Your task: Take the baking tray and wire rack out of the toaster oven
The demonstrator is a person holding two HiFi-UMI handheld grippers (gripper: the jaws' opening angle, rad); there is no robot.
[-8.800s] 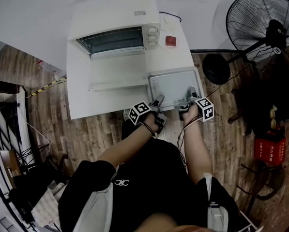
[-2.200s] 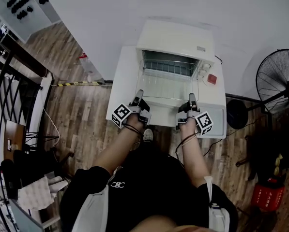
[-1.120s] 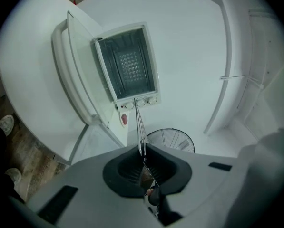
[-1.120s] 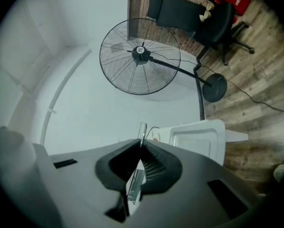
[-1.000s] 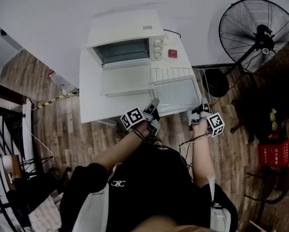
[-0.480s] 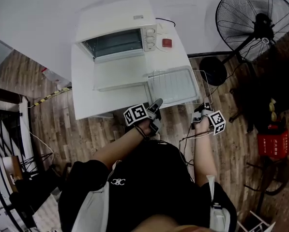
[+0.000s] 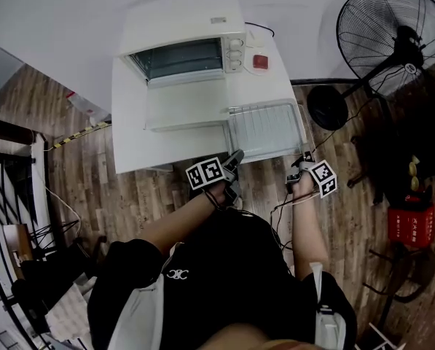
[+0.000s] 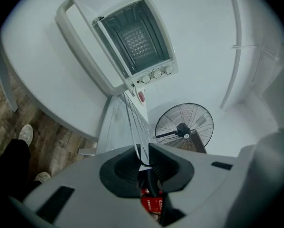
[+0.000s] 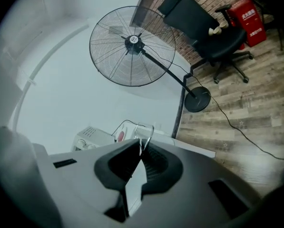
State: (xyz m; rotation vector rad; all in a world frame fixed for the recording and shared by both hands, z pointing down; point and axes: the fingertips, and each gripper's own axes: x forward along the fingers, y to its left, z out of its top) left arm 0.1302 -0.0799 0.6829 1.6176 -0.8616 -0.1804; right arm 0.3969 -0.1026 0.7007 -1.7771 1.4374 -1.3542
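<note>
While wire rack [image 7: 264,128] is clamped in right hand-held gripper [image 9: 141,151], left hand-held gripper [image 8: 142,151] jaws have just been opened around it; baking tray [image 7: 265,154] underneath mostly covered.

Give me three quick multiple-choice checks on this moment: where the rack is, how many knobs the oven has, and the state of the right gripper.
1. Where is the wire rack?
A) on the floor
B) over the tray on the table, beside the oven and its open door
C) inside the oven

2. How many knobs are on the oven front?
A) one
B) three
C) five

3. The right gripper is:
A) open, clear of everything
B) shut on the door handle
C) shut on a wire of the rack

Answers: 1 B, the head view shows it lying over the tray; 2 B, three sit in a row; 3 C, a wire loop comes out between its closed jaws.
</note>
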